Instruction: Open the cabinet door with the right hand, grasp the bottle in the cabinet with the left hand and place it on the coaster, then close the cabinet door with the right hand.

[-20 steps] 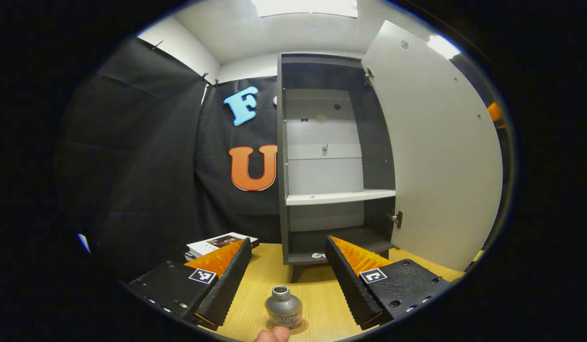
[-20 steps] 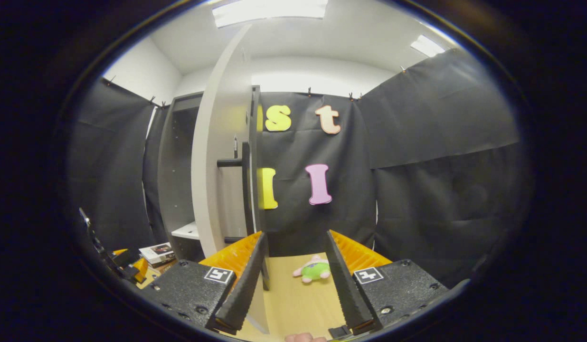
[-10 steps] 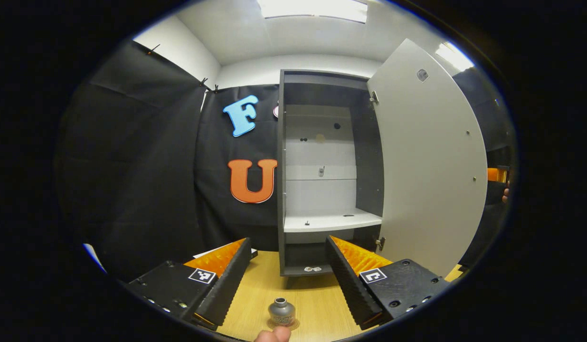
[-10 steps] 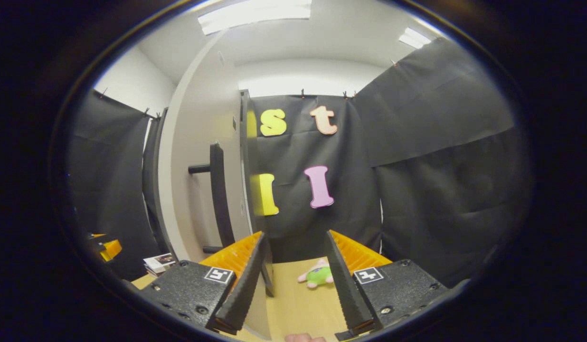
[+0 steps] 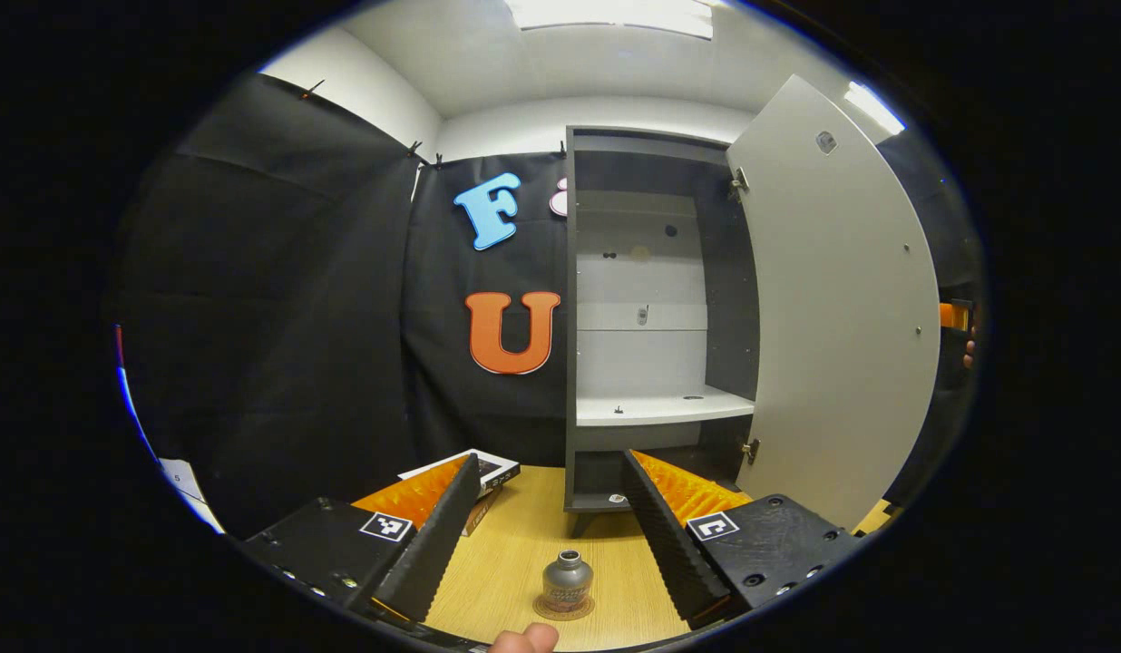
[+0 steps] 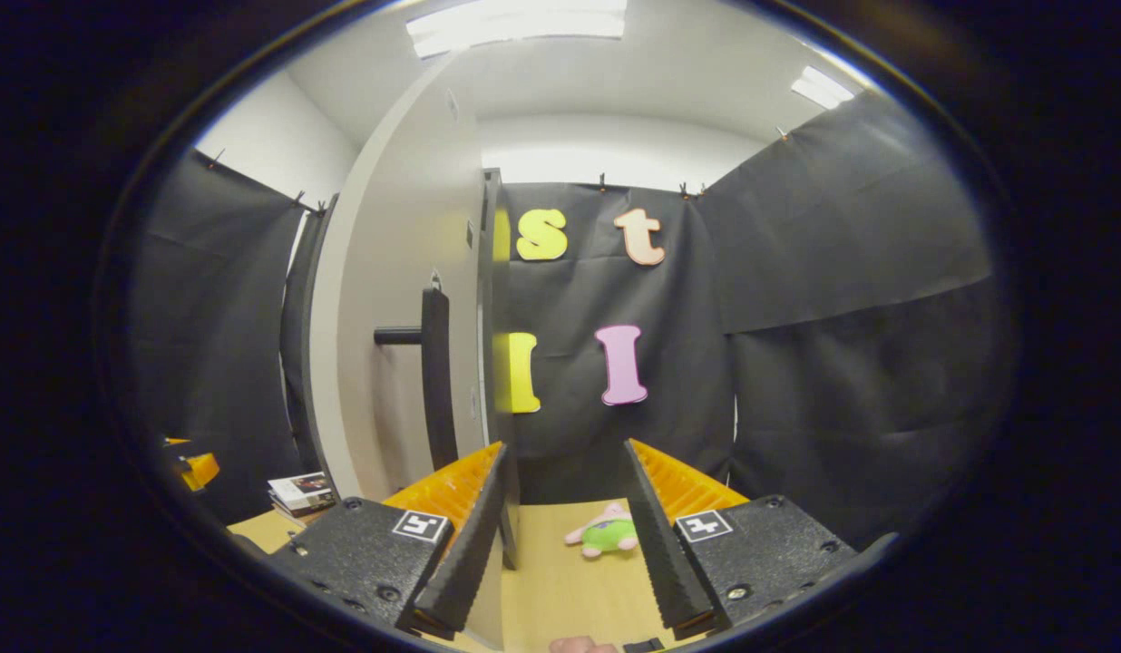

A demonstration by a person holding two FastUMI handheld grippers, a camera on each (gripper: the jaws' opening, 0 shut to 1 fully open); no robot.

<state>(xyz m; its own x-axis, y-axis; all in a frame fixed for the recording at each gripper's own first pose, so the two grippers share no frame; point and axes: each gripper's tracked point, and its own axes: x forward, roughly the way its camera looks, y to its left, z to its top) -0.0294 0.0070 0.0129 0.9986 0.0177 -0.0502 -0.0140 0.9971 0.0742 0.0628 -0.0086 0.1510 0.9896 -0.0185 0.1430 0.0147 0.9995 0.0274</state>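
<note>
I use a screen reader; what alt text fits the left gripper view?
A small grey bottle stands upright on a round coaster on the wooden table, between the left gripper's open jaws. Behind it, the cabinet stands with its door open.

A stack of books (image 5: 488,472) lay on the wooden surface (image 5: 515,571) left of the cabinet, seen too in the right gripper view, where a pink-and-green soft toy (image 6: 606,533) lay near the black cloth wall.

Small grey metal bottle (image 5: 566,580) on patterned brown round coaster (image 5: 564,609); dark grey cabinet (image 5: 651,308), pale grey door (image 5: 842,308); pink-green plush toy (image 6: 606,533) at 6 o'clock.
</note>
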